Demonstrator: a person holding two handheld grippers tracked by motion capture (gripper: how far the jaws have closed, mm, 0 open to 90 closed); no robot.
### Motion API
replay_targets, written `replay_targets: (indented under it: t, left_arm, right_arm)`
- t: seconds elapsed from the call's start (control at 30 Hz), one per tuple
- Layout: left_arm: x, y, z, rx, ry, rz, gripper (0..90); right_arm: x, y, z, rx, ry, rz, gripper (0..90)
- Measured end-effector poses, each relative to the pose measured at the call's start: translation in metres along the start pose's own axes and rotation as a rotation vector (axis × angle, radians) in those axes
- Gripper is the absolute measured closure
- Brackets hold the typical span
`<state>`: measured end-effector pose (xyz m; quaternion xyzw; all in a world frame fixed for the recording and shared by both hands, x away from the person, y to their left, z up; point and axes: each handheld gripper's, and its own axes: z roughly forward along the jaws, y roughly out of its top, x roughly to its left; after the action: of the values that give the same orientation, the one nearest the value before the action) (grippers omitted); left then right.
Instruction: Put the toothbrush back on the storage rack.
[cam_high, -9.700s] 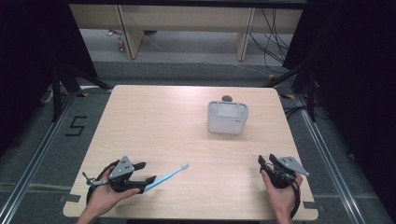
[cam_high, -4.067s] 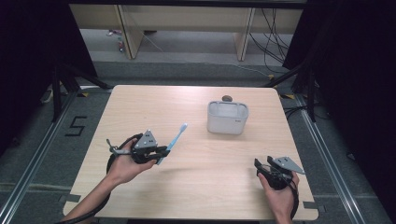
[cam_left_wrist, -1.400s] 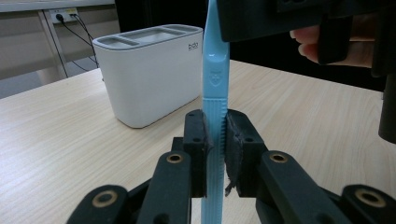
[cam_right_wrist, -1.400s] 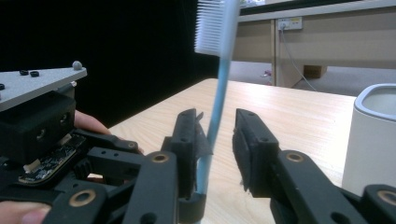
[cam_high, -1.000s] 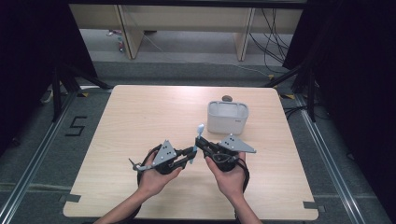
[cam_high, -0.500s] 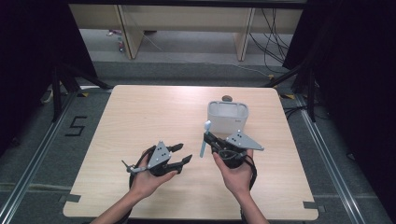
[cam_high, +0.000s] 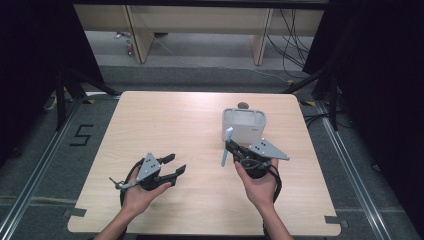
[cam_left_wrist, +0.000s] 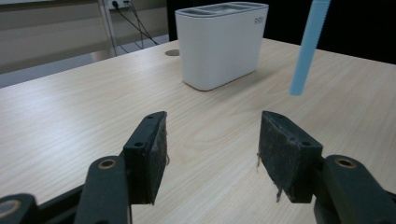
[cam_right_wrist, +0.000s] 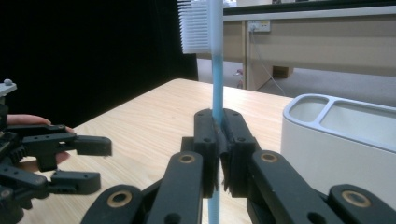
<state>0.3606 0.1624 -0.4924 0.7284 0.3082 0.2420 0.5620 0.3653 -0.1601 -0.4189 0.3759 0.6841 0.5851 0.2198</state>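
A light wooden table (cam_high: 165, 125) stands on a grey floor (cam_high: 45, 165) marked with a black numeral 5 (cam_high: 81, 135). Beyond it, a beige wooden shelf unit (cam_high: 200, 20) has black cables (cam_high: 292, 45) trailing beside it

Holder (cam_high: 243, 125): on the table (cam_high: 165, 125), far right part.
Toothbrush (cam_high: 226, 147): just before the holder.
Left gripper (cam_high: 172, 165): well left.

blue toothbrush (cam_right_wrist: 216, 79) (white bristles), white holder (cam_high: 243, 123)
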Motion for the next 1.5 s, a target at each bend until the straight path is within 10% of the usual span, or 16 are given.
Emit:
replay_targets:
  t: [0.43,0.93,1.5]
  left_arm:
    - [0.008,-0.024,-0.009,-0.014,0.029,-0.055,41.1]
    - [0.012,-0.032,-0.010,-0.109,0.058,-0.026,41.2]
    - [0.010,-0.035,-0.014,-0.106,0.091,-0.030,40.6]
  right_arm:
    - [-0.011,0.004,-0.008,-0.006,-0.038,0.006,86.0]
    - [-0.020,0.009,-0.015,-0.023,-0.065,0.009,85.9]
    - [-0.033,0.019,-0.020,-0.045,-0.104,-0.014,85.9]
